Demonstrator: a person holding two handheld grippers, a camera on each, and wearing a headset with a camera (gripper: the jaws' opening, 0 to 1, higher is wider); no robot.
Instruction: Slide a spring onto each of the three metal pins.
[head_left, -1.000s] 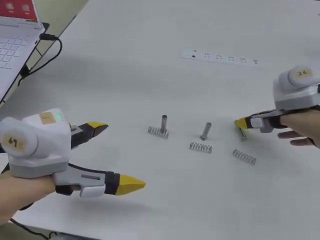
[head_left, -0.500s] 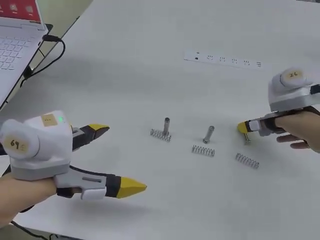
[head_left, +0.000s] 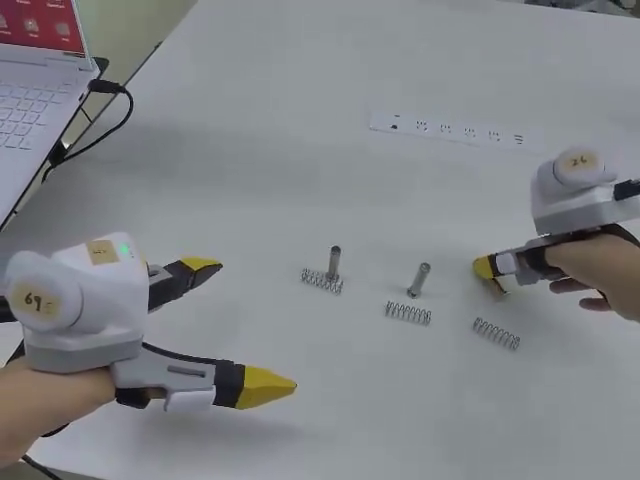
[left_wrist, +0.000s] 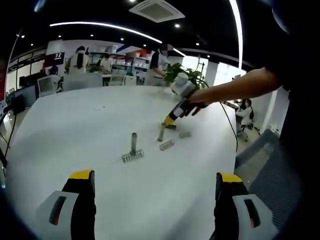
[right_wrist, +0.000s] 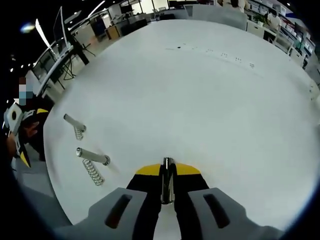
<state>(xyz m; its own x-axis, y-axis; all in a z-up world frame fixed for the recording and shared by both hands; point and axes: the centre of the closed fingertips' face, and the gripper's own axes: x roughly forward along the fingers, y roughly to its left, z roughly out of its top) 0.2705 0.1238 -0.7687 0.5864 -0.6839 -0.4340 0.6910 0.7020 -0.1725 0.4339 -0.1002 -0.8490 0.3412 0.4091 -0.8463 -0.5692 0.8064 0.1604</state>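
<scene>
Item 1, white table (head_left: 300, 120): smooth and bare. Judged risk: a dropped or nudged spring would roll, and nothing steadies a freestanding pin. Item 2, left gripper (head_left: 250, 325): held low over the near left of the table and well apart from the parts, jaws spread wide with nothing between them, pointing toward the row of pins. Judged risk: small while it idles there, but the wide jaws could topple a pin if brought in carelessly. Item 3, right gripper (head_left: 488, 270): at the right end of the row, hand angled downward, jaws clamped on the third metal pin (right_wrist: 168, 182). Whether the pin's foot touches the table cannot be told. Judged risk: the thin pin twisting or slipping in the clamp as a spring is pushed on. Item 4, two pins (head_left: 334, 260) (head_left: 421, 278): standing upright, bare. Item 5, three springs (head_left: 322, 281) (head_left: 407, 313) (head_left: 496, 334): lying flat, one just beside each standing pin's base and the third near the right gripper. None is threaded.
</scene>
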